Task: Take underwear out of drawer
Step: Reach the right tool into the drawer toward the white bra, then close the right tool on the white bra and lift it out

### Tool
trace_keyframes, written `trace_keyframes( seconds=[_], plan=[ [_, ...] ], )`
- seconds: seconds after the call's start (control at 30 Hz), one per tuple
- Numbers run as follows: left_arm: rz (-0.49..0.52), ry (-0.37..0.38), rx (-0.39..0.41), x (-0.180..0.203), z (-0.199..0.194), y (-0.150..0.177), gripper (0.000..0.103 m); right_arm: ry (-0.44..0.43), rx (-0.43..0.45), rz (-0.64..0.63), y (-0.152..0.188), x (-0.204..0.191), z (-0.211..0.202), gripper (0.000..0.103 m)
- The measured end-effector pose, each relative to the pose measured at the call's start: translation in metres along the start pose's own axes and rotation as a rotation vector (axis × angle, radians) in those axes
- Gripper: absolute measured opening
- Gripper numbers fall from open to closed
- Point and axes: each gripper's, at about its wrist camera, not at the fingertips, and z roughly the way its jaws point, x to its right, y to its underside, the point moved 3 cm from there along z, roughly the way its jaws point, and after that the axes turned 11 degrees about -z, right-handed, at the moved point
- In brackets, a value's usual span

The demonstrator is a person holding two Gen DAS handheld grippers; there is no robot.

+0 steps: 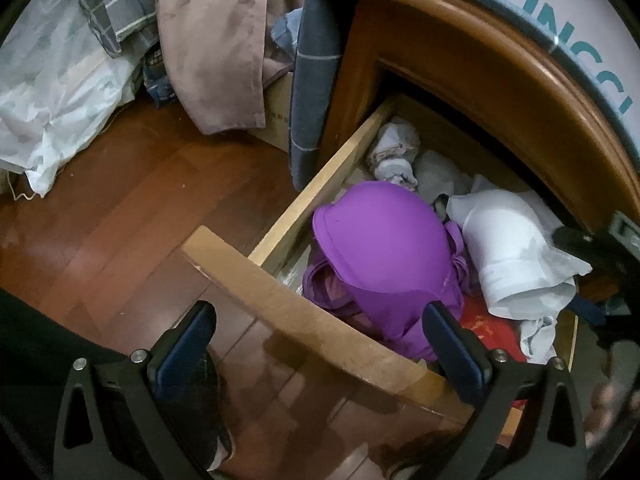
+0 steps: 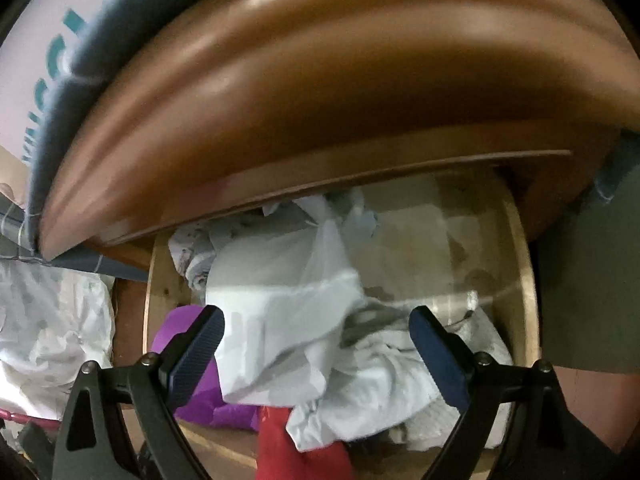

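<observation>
The pale wooden drawer (image 1: 304, 320) stands pulled out from under a brown bed frame (image 1: 500, 64). Inside lie a purple bra (image 1: 384, 240), a white bra (image 1: 516, 248), small rolled white pieces (image 1: 396, 152) and a red cloth (image 1: 492, 332). My left gripper (image 1: 320, 320) is open, straddling the drawer's front board with its right finger by the purple bra. My right gripper (image 2: 316, 324) hovers open above the drawer, with the white bra (image 2: 280, 304) between its fingers but not pinched. Purple bra (image 2: 188, 324) and red cloth (image 2: 296, 444) show at its lower left. The drawer's wall (image 2: 524, 280) curves at right.
Brown wood floor (image 1: 132, 220) lies left of the drawer. Hanging beige cloth (image 1: 216, 48), plaid fabric (image 1: 108, 0), a white plastic bag (image 1: 60, 100) and a cardboard box (image 1: 276, 116) crowd the far side. A white box with teal letters (image 1: 568, 20) sits on the bed.
</observation>
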Motion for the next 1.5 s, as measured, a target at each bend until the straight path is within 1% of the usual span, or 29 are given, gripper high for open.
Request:
trace_keyframes(
  seconds=[0.13,0.23,0.27,0.37,0.53,0.57,0.63,0.67,0.7,0.77,0.8,0.83,0.87,0.93,0.97,1.03,1.07,1.13,1.27,1.37,1.5],
  plan=[
    [0.061,0.009,0.030,0.009,-0.022,-0.007,0.103,0.015,-0.013,-0.010,-0.001,-0.007,0.012,0.096],
    [0.142,0.006,0.078,0.021,-0.041,-0.016,0.103,0.044,-0.005,-0.027,-0.004,-0.018,0.018,0.096],
    [0.165,0.016,0.097,0.026,-0.048,-0.021,0.103,0.052,-0.005,-0.033,-0.005,-0.021,0.019,0.096],
    [0.234,0.034,0.091,0.039,-0.058,-0.037,0.103,0.081,-0.007,-0.039,-0.005,-0.028,0.023,0.096],
    [0.334,0.051,0.089,0.060,-0.057,-0.068,0.103,0.110,-0.017,-0.063,-0.001,-0.042,0.034,0.096],
    [0.341,0.056,0.094,0.062,-0.056,-0.073,0.103,0.114,-0.018,-0.071,0.001,-0.044,0.035,0.096],
    [0.332,0.057,0.130,0.061,-0.055,-0.080,0.103,0.137,-0.024,-0.102,0.001,-0.051,0.039,0.094],
    [0.324,0.057,0.128,0.057,-0.053,-0.081,0.103,0.146,-0.026,-0.117,0.000,-0.055,0.040,0.094],
    [0.307,0.060,0.106,0.053,-0.048,-0.080,0.103,0.144,-0.020,-0.127,-0.002,-0.058,0.041,0.094],
    [0.276,0.056,0.045,0.047,-0.037,-0.078,0.103,0.164,-0.017,-0.153,-0.005,-0.064,0.044,0.083],
    [0.271,0.061,0.021,0.045,-0.032,-0.077,0.103,0.179,-0.015,-0.166,-0.005,-0.067,0.045,0.075],
    [0.265,0.047,0.007,0.043,-0.027,-0.077,0.103,0.188,-0.019,-0.179,-0.005,-0.070,0.047,0.072],
    [0.255,0.030,-0.002,0.041,-0.024,-0.077,0.103,0.190,-0.023,-0.190,-0.005,-0.072,0.048,0.068],
    [0.240,0.042,-0.012,0.039,-0.023,-0.078,0.103,0.187,-0.023,-0.217,-0.005,-0.076,0.050,0.049],
    [0.233,0.042,-0.016,0.039,-0.023,-0.079,0.103,0.186,-0.023,-0.223,-0.005,-0.076,0.050,0.044],
    [0.213,0.051,-0.029,0.038,-0.022,-0.081,0.103,0.190,-0.022,-0.232,-0.005,-0.076,0.052,0.029],
    [0.206,0.054,-0.032,0.038,-0.022,-0.082,0.103,0.184,-0.019,-0.232,-0.005,-0.075,0.052,0.026],
    [0.197,0.051,-0.031,0.037,-0.022,-0.083,0.103,0.176,-0.014,-0.224,-0.005,-0.073,0.051,0.017],
    [0.196,0.051,-0.004,0.038,-0.028,-0.086,0.103,0.163,-0.011,-0.208,-0.004,-0.069,0.044,0.013],
    [0.184,0.068,-0.010,0.037,-0.030,-0.087,0.103,0.149,-0.010,-0.196,-0.003,-0.068,0.042,0.013],
    [0.180,0.072,-0.015,0.038,-0.030,-0.087,0.103,0.125,-0.018,-0.184,0.007,-0.068,0.031,0.013]
  ],
)
